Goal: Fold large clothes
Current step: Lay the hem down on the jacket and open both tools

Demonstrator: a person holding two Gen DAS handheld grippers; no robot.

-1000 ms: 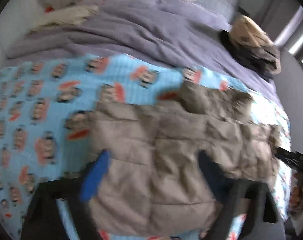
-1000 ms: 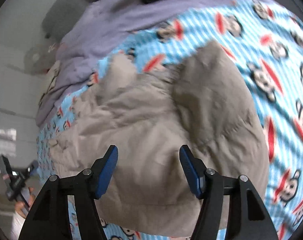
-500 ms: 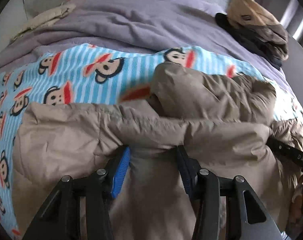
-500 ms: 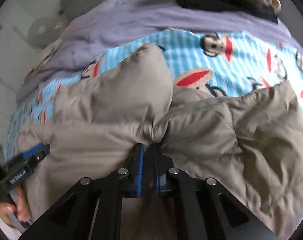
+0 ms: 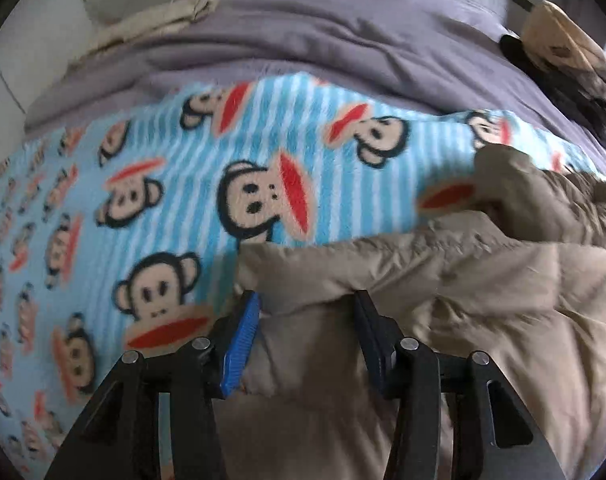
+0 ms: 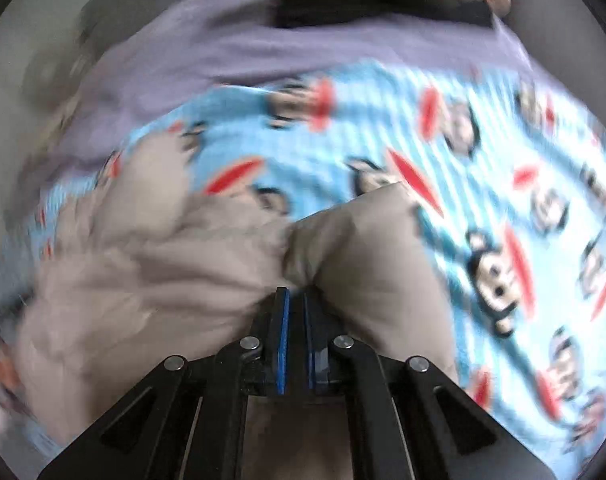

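Beige puffer jacket (image 6: 175, 280) pinched by both hand-held grippers.

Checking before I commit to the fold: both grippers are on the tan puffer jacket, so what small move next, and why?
Probably lift both hands a little together. The right gripper is shut on a pinch of the tan puffer jacket, and the left gripper grips a thick roll of its edge; the jacket lies bunched on the monkey-print blanket, so raising it should free that edge.

Two wrist fisheyes, steeply downward, close, sharing jacket (image 5: 443, 280) and monkey blanket (image 6: 503, 140)
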